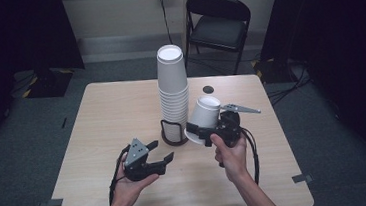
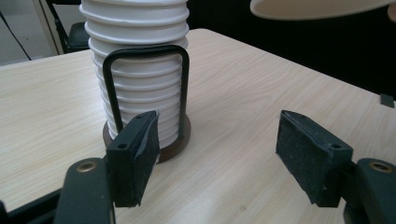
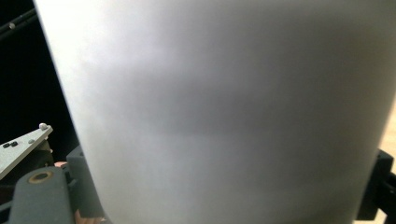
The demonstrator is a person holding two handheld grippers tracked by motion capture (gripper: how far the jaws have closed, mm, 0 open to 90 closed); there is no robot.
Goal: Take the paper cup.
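A tall stack of white paper cups (image 1: 173, 89) stands upside down in a black wire holder (image 1: 173, 132) at the middle of the table (image 1: 116, 109). My right gripper (image 1: 201, 134) is shut on a single white cup (image 1: 203, 119), held tilted with its bottom up, just right of the stack. That cup's wall (image 3: 224, 112) sits between the jaws in the right gripper view. My left gripper (image 1: 161, 151) rests open in the left hand, front-left of the holder. In the left gripper view its pads (image 2: 135, 154) are spread wide, the stack (image 2: 140, 70) and holder (image 2: 175, 149) stand just beyond, and the held cup's rim (image 2: 317, 9) shows at top right.
A black folding chair (image 1: 219, 22) stands behind the table's far edge. A small dark round spot (image 1: 208, 89) lies on the tabletop behind the held cup. Cables trail from both grippers toward the near edge.
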